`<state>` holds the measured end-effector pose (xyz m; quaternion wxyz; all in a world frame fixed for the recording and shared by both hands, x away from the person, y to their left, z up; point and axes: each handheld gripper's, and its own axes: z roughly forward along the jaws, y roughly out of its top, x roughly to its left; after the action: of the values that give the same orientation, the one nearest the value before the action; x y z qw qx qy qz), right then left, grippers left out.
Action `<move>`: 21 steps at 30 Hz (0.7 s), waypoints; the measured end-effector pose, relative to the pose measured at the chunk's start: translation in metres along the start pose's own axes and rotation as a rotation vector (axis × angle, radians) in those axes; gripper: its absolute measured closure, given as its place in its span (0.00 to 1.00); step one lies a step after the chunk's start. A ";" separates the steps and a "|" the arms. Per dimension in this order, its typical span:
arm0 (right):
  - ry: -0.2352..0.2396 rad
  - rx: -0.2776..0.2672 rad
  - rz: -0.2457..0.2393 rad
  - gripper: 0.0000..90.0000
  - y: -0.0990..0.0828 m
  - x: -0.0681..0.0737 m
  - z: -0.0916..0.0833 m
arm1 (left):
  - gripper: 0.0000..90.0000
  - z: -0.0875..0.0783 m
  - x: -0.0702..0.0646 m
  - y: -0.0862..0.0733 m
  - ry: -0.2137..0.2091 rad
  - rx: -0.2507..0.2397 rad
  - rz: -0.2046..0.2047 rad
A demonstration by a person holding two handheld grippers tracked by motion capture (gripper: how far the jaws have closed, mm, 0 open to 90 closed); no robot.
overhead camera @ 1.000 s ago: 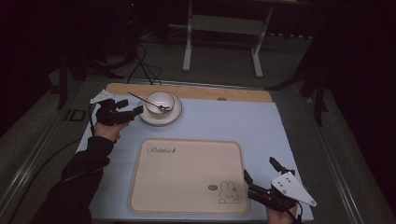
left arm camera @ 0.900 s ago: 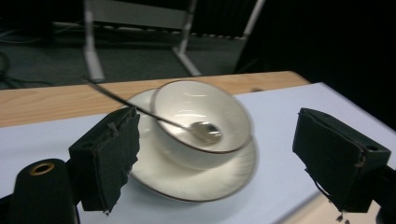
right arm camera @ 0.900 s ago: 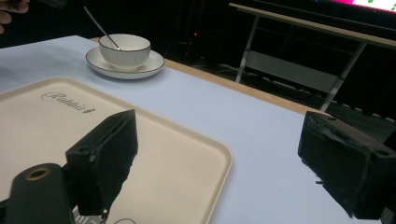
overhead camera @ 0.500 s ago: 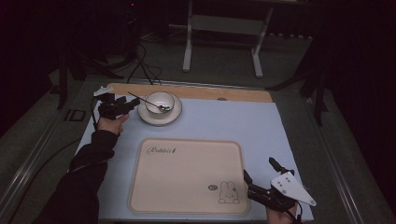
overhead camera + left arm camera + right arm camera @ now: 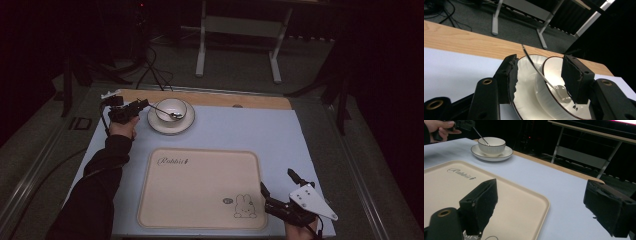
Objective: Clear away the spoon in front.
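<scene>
Left gripper view showed the spoon (image 5: pixel 541 73) lying in the bowl (image 5: pixel 556 82), its scoop down in the bowl's bottom and its thin handle slanting up and out over the rim toward the wooden table edge (image 5: pixel 461 42). The handle ran between the two black jaws of the left gripper (image 5: pixel 537 80), which had just been closing around it; a gap remained on both sides, so the pads did not yet press it. Its long axis crossed the jaw line at a slant, so a squeeze should meet the handle across its width.

In the high view, the bowl stood on its saucer (image 5: pixel 171 126) at the far left of the blue mat (image 5: pixel 280 135), the left gripper (image 5: pixel 137 106) just beside it, with the right gripper (image 5: pixel 272 197) well apart at the near right corner of the cream tray (image 5: pixel 200 190). The right gripper view had its own jaws standing wide apart over the tray's edge, holding nothing, and showed the bowl's outer wall (image 5: pixel 492 147).
</scene>
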<state>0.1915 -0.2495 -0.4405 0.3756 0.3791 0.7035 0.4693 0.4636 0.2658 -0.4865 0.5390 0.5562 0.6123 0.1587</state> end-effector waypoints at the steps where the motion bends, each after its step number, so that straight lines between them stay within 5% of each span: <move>1: 0.000 0.000 0.000 0.13 0.000 0.000 0.000 | 0.55 0.001 0.000 -0.001 0.000 -0.005 -0.008; 10: 0.001 0.001 0.004 0.13 0.000 -0.001 0.000 | 0.66 0.009 0.009 -0.003 -0.006 -0.051 -0.094; 21: 0.004 0.004 0.007 0.13 -0.001 -0.001 0.001 | 0.83 0.020 0.010 -0.005 -0.016 -0.047 -0.120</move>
<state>0.1928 -0.2508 -0.4414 0.3718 0.3813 0.7038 0.4701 0.4798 0.2651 -0.5025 0.5652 0.5069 0.6366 0.1358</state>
